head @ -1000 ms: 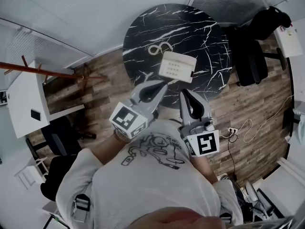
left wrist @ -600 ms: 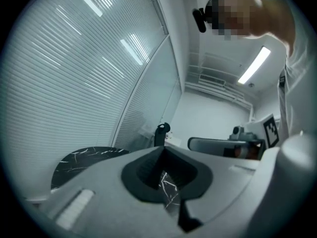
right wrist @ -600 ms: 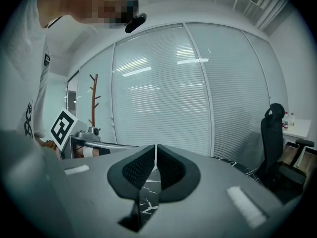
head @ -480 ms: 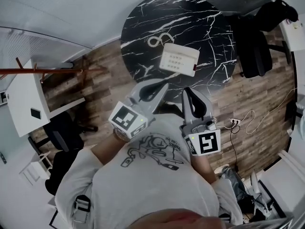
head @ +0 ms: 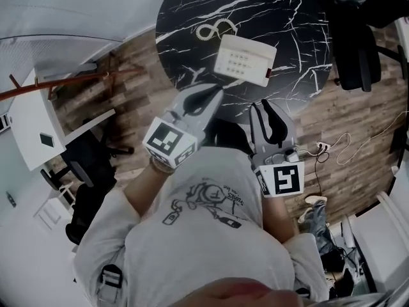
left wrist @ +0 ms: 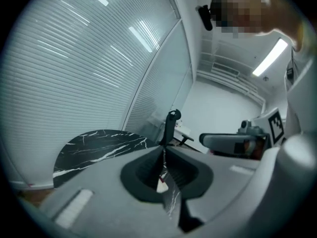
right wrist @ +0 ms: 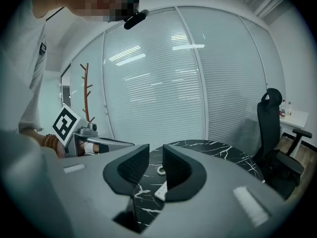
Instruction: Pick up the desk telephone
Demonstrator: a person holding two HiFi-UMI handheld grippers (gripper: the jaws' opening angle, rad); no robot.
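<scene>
Head view: nearest the person, the grey left gripper (head: pixel 214 94) is clenched tight with nothing in it. Beside it, the grey right gripper (head: pixel 269 105) has just been opening its jaws, which stand a little apart and empty. Both hang by the near rim of the round black marble bench (head: pixel 185 18). Farther out, the flat white desk telephone (head: pixel 245 59) lies on that bench, touching neither gripper. A coiled white cord (head: pixel 216 29) lies beyond it.

wood floor (head: pixel 140 101), black marble table (head: pixel 185 18), office chair (head: pixel 353 43)
</scene>
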